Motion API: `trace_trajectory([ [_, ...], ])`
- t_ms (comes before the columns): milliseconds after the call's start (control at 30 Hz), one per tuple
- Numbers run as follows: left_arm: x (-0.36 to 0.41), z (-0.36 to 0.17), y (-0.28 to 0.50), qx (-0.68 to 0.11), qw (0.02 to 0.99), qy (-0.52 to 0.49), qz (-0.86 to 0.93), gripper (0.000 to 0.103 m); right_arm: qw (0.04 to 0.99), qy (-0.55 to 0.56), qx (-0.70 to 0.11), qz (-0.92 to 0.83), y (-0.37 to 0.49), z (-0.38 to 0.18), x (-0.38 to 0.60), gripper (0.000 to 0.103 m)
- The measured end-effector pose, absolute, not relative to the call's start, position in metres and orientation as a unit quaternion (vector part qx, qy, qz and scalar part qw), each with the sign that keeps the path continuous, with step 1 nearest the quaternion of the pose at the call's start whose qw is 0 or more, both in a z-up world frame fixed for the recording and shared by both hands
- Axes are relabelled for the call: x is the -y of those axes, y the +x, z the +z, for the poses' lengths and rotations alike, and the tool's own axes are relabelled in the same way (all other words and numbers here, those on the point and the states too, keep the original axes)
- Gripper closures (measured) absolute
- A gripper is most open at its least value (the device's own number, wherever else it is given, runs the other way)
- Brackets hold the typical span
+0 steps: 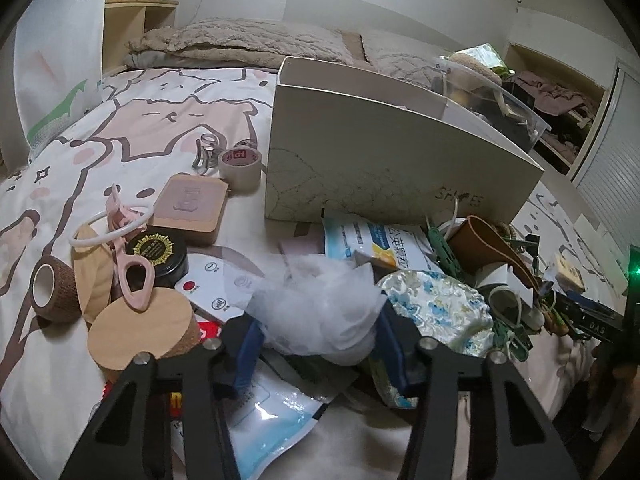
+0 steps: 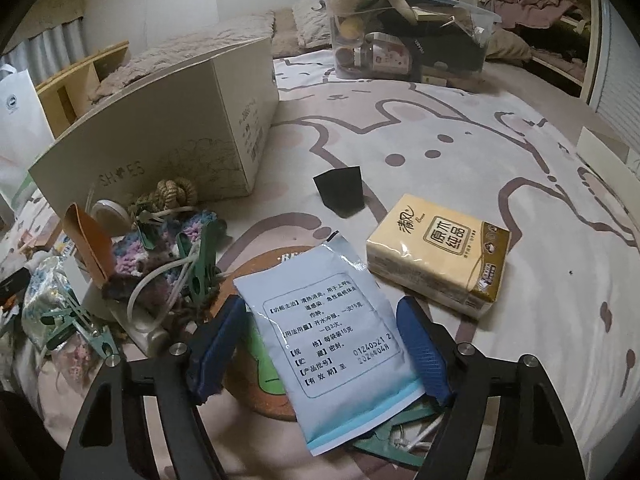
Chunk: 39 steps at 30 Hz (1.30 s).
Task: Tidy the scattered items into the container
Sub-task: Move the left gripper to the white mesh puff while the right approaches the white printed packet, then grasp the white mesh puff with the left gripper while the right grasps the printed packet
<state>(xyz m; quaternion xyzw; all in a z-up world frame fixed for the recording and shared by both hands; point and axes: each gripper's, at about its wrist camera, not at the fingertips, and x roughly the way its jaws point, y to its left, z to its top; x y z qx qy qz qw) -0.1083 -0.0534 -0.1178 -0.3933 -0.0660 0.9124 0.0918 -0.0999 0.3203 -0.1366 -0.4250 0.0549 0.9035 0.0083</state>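
Observation:
A beige shoe box [image 1: 384, 164] stands on the bed; it also shows in the right wrist view [image 2: 160, 140]. My left gripper [image 1: 316, 344] has its blue pads on either side of a crumpled white plastic bag [image 1: 320, 304] and appears shut on it. My right gripper [image 2: 324, 344] is open, its pads either side of a pale blue medicine sachet [image 2: 332, 340] lying on a round cork coaster [image 2: 256, 392]. Scattered items lie around: a tape roll [image 1: 240, 164], a wooden box [image 1: 192, 208], a black jar [image 1: 160, 256], a tissue pack [image 2: 440, 252].
A clear plastic bin [image 2: 404, 36] full of things stands far back on the bed. A heap of green clips, cord and knitted cloth [image 2: 172, 256] lies left of the right gripper. A white paper bag [image 1: 60, 60] stands at the left. A black card [image 2: 340, 192] lies mid-bed.

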Motion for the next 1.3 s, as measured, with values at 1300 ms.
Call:
trace_trajectory([
  [1300, 0.058, -0.093, -0.091, 0.099, 0.103, -0.328, 0.934, 0.073, -0.033, -0.327, -0.119, 0.937, -0.083, -0.094, -0.326, 0.047],
])
